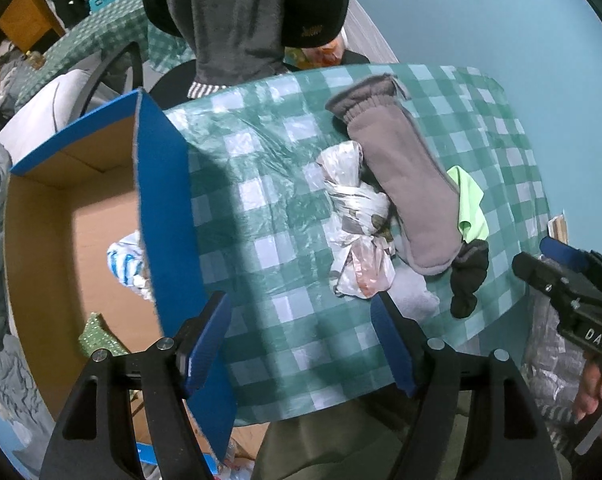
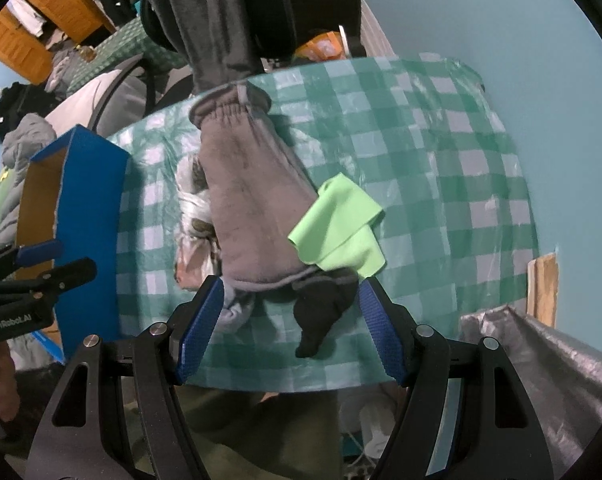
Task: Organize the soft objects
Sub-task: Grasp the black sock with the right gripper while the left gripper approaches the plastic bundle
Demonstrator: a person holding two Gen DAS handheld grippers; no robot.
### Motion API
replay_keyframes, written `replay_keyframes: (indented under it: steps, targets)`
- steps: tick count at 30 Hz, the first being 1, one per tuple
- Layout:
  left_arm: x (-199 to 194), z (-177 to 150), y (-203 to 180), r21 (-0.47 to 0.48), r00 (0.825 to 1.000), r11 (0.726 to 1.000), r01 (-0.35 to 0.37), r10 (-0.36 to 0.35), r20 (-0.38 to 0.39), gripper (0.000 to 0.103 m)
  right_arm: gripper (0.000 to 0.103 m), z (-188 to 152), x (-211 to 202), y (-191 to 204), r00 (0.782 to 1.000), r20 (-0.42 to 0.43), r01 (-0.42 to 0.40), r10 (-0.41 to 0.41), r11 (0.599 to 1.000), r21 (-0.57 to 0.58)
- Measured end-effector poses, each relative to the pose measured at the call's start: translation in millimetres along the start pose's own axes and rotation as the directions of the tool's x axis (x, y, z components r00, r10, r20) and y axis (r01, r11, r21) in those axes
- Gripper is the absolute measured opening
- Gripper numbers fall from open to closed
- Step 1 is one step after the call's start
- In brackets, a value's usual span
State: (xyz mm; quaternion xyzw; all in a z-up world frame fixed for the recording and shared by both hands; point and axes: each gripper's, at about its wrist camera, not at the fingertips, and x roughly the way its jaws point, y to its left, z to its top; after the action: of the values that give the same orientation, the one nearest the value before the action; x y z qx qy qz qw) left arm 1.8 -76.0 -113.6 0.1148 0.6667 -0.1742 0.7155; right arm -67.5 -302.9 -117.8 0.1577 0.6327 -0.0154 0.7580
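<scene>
- The left gripper (image 1: 301,340) points down over the near edge of the table (image 1: 261,240), jaws spread wide with nothing between them but checked cloth.
- The right gripper (image 2: 291,328) is also spread wide and empty; in its own view the black sock (image 2: 321,312) lies in the gap between its 2 pads, not visibly touched by either.
- The soft things form 1 heap near the table's front edge: a long grey fleece mitten (image 2: 253,208), a lime-green cloth (image 2: 337,224) tucked against its right side, the black sock at its near end, a knotted plastic bag (image 1: 357,216) on its left, and a pale grey piece (image 1: 415,294) at the front.
- The mitten's long axis runs from the far edge toward the person, slightly slanted; its cuff is at the far end.
- The heap lies ahead and to the right of the left gripper, directly ahead of the right one, so the right hand seems the nearer for the sock or the mitten.
- The blue cardboard box (image 1: 169,200) stands open at the table's left edge, beside the left gripper, with a striped white bundle (image 1: 125,260) already inside.
- The green-and-white check cover is glossy plastic; turquoise walls surround, and a silver-grey bag (image 2: 541,360) sits low at right.
</scene>
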Motion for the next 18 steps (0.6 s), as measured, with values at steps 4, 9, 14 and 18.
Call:
replay_keyframes:
  steps: [4,9,14,18]
  targets:
    - [9.8,2.3,-3.1,0.014,1.000,1.000,-0.004,0.004,-0.017,0.074,0.072,-8.2,15.0,-5.4,1.000,-0.028,-0.001,0.002,1.000,0.014]
    - [20.4,3.0,-5.0,0.022,0.999,1.000,-0.006,0.007,-0.034,0.074,0.071,-17.5,31.9,-9.1,0.998,-0.059,0.006,-0.004,1.000,0.018]
    - [30.2,1.7,-8.0,0.028,0.999,1.000,-0.004,0.005,-0.047,0.074,0.072,-22.6,48.0,-11.9,0.997,-0.080,0.014,-0.013,1.000,0.009]
    - [38.9,-0.2,-10.7,0.038,0.998,0.999,-0.002,0.005,-0.060,0.074,0.072,-24.0,59.5,-13.8,0.995,-0.094,0.022,-0.021,1.000,0.007]
